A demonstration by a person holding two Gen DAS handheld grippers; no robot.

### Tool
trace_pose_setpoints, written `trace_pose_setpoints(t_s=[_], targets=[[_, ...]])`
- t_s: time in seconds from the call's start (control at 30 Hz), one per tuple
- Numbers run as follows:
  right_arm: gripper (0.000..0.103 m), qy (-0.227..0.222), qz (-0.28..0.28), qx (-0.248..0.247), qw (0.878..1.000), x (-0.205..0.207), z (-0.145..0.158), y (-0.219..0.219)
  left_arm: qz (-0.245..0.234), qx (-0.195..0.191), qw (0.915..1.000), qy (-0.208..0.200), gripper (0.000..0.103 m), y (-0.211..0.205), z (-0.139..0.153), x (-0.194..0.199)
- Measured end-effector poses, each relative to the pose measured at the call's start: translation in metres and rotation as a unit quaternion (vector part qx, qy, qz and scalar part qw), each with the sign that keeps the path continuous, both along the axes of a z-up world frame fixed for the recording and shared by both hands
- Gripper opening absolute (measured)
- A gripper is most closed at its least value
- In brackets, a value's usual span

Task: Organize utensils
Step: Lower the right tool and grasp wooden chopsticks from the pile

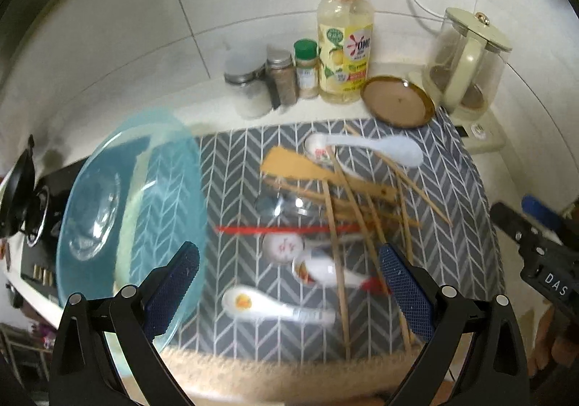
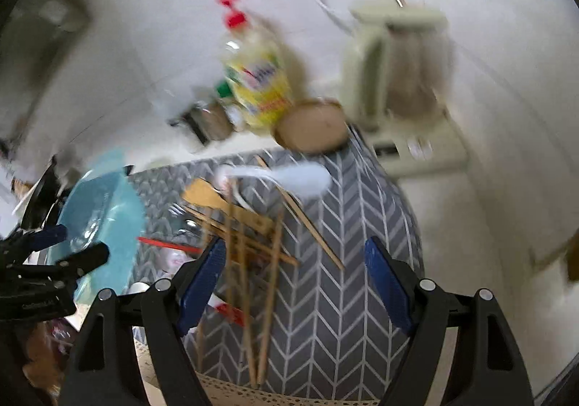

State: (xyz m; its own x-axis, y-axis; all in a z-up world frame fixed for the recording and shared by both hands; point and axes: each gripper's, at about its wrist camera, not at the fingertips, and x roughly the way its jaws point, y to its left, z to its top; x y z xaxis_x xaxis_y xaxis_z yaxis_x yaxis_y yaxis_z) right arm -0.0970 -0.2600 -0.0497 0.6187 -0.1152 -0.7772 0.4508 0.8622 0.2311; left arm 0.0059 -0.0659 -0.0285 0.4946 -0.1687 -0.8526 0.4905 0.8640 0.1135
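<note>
Currently, both grippers are seen hovering over a grey herringbone mat (image 1: 231, 167) strewn with utensils. The left gripper (image 1: 289, 290) is spread wide, nothing between its blue pads, angled down over the mat's near half. The right gripper (image 2: 293, 283) is likewise wide apart and empty, though bamboo chopsticks (image 2: 269, 283) are seen lying on the mat below its gap; the right view is motion-blurred.

In the left view, utensils are piled at mat centre: a wooden spatula (image 1: 300, 167) at 12 o'clock of the heap, a pale blue ceramic spoon (image 1: 391, 149) at 1 o'clock, a red chopstick (image 1: 275, 229) lying crosswise mid-pile, a glass-like item under it that cannot be identified. Three white printed spoons are found at 6 o'clock, the nearest one (image 1: 275, 308) with an orange motif. A translucent blue bowl (image 1: 126, 210) is tilted at 9 o'clock, overlapping the mat's edge.

Behind the mat, at 12 o'clock, spice jars (image 1: 282, 76), a detergent bottle (image 1: 345, 40), a brown saucer (image 1: 398, 100) and a kettle (image 1: 466, 62) are lined against the tiled wall.
</note>
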Motion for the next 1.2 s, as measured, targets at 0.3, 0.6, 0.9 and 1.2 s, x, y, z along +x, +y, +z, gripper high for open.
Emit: trace_pose_setpoints(t_s=[0.3,0.6,0.9,1.2], targets=[[0.077,0.044,-0.008,-0.069,0.997,0.005,-0.052,-0.009,0.001,-0.034,0.9916,0.125,0.087,-0.023,-0.093,0.029],[0.072,0.030,0.025,-0.059,0.997,0.020,-0.084,-0.013,-0.007,-0.009,0.9922,0.124,0.071,-0.033,-0.135,0.041],[0.054,0.026,0.073,-0.030,0.997,0.038,-0.099,0.000,-0.015,-0.014,0.9937,0.110,0.045,-0.030,-0.136,0.041],[0.054,0.047,0.093,-0.002,0.995,0.055,-0.109,0.016,-0.003,-0.071,0.9867,0.146,0.010,-0.001,-0.119,0.044]])
